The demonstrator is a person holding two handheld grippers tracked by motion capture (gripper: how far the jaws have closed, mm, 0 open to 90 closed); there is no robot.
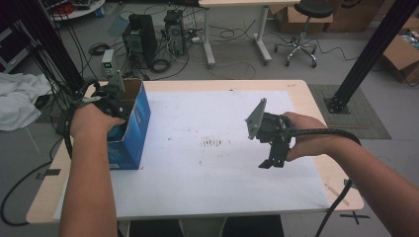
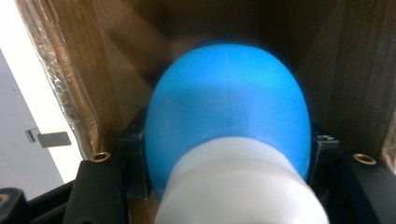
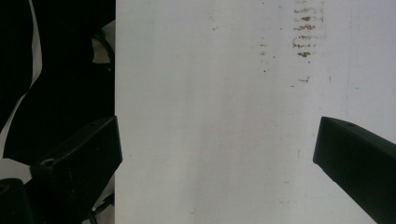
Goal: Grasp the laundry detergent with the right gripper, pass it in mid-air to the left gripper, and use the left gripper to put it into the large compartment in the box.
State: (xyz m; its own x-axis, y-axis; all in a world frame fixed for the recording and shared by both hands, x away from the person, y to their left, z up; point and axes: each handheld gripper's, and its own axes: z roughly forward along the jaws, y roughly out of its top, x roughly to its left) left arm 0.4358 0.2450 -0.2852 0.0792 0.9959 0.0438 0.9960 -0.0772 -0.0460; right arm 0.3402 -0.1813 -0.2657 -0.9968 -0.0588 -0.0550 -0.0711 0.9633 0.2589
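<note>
Where the table's left edge (image 1: 44,195) shows bare pale wood, a white cloth (image 1: 17,98) lies on the grey floor beside it, and black cables trail past a dark frame post. On the table's left part stands an open blue cardboard box (image 1: 136,126), its brown inside turned up. The left gripper (image 1: 111,106) reaches down into that box, the person's left hand wrapped around its body. Seen in the left gripper view, its jaws are clamped on a blue rounded object (image 2: 229,107) with a white lower part, held inside the box against the brown cardboard walls (image 2: 84,70).

A white sheet (image 1: 197,173) covers most of the tabletop, marked near its middle by a patch of dark smudges (image 1: 215,143). Behind the table, two computer towers (image 1: 141,37) sit on the floor among loose cords, with a white desk leg and a wheeled stool (image 1: 304,29) farther right.

Over the sheet's right half, the right gripper (image 1: 272,163) hangs tilted downward, well apart from the box. Its jaws stand spread wide with nothing between them. A cardboard carton (image 1: 402,57) rests at the far right.
</note>
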